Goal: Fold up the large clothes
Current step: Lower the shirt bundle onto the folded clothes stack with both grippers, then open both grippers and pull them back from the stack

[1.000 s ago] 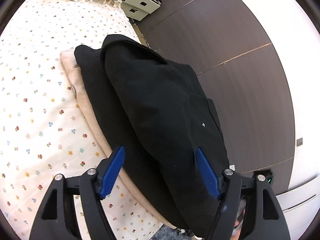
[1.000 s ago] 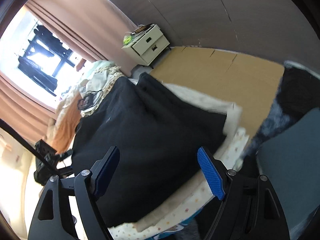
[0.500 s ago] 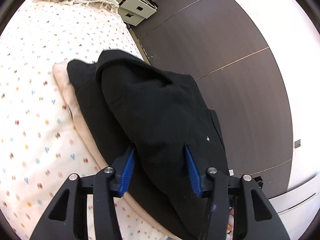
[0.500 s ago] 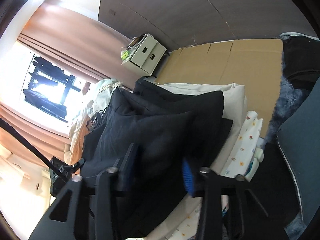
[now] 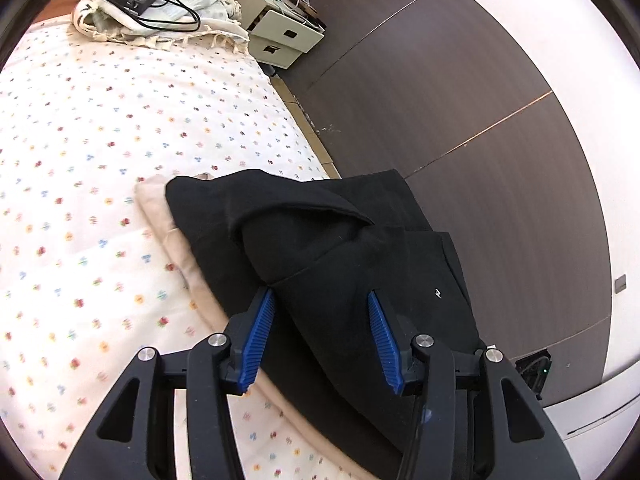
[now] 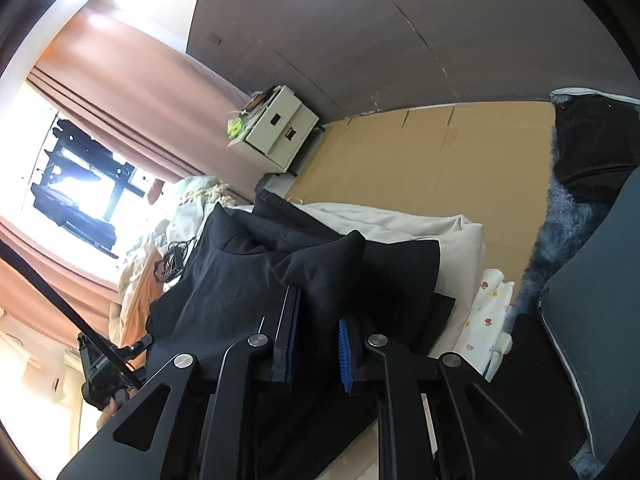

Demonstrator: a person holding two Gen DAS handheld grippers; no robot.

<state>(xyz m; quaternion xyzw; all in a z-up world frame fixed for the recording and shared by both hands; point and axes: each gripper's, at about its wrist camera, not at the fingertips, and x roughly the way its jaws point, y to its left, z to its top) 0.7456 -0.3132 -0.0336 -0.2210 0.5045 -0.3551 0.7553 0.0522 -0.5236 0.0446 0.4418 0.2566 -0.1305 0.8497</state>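
A large black garment (image 5: 320,220) lies partly folded on a cream cloth (image 5: 168,216) at the edge of a flower-print bed (image 5: 100,140). My left gripper (image 5: 320,294) is shut on a thick raised fold of the black cloth, which fills the gap between its blue pads. In the right wrist view the same black garment (image 6: 240,280) bunches up over the cream cloth (image 6: 400,224). My right gripper (image 6: 318,312) has its jaws closing, with a pinch of black fabric pressed between the pads.
A white drawer unit (image 5: 280,36) stands past the bed's far corner by a dark panelled wall (image 5: 460,120). Bedding with a black cable (image 5: 160,4) is heaped at the head. Flat cardboard (image 6: 440,152) covers the floor beside the bed, and a dark cushion (image 6: 592,320) sits on the right.
Both grippers narrowed from wide open onto the black garment. The left one has carried its fold across the bed, bunching the cloth. The right one pinched an edge.
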